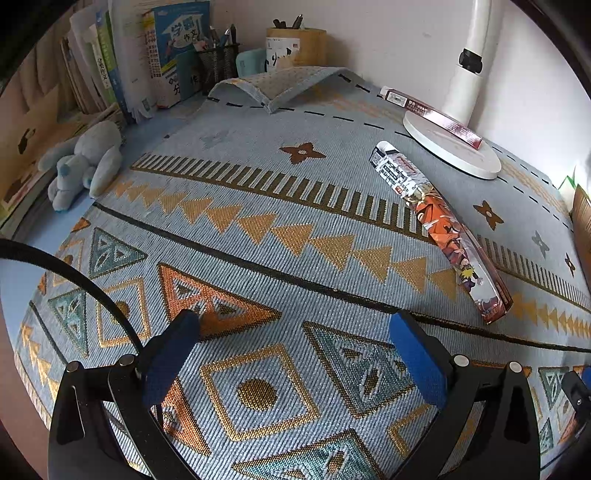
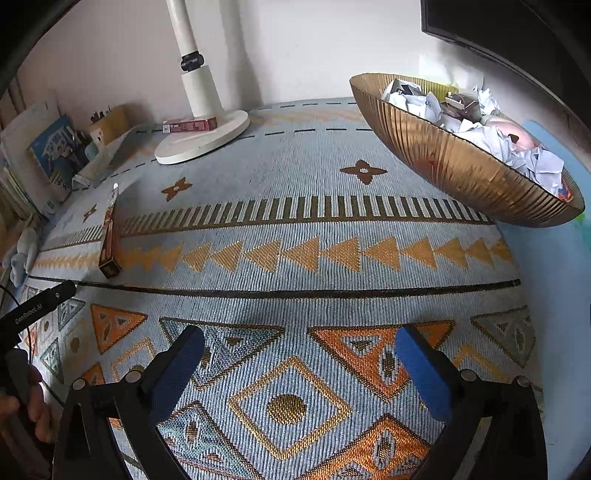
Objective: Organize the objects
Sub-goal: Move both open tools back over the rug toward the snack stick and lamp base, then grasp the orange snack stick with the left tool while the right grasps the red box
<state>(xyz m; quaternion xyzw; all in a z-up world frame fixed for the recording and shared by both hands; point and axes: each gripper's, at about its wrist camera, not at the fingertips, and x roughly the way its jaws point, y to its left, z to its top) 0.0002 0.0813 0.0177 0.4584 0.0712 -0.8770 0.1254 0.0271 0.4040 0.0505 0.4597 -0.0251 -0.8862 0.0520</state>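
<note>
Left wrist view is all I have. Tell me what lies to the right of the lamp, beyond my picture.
Observer: A ribbed gold bowl stands on the patterned cloth, right of the lamp base.
Operator: Say what it holds.
Observer: Crumpled white paper, with something pink among it.
Operator: Report the right claw.
Observer: The right claw is open, nothing between its blue pads, over bare cloth.
Operator: Give anything above the bowl.
Observer: A dark screen's corner hangs over it.
</note>
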